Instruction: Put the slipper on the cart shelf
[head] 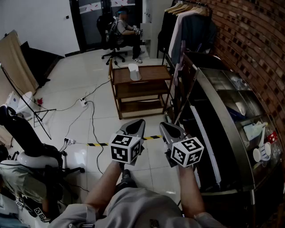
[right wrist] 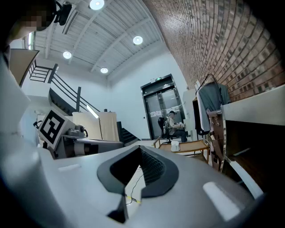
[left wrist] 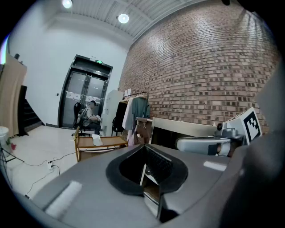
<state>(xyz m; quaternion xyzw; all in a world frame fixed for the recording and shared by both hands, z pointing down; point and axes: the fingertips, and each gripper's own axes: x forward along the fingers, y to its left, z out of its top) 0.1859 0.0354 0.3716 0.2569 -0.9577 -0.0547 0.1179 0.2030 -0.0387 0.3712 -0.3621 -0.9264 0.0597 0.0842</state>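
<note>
Left gripper, right gripper: jaws closed, empty; cables before cart holding slipper.

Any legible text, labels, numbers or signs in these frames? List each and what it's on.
Nothing legible.
Green sign above the double door: too small to read.
Strip across the door glass: blurred.
Marker cubes: black-and-white patterns only, no letters.
Packages in the glass counter: print too small.

Head view: high, tilted steeply down, facing forward. Gripper views: lower, level, side by side. All share the distant cart.
</note>
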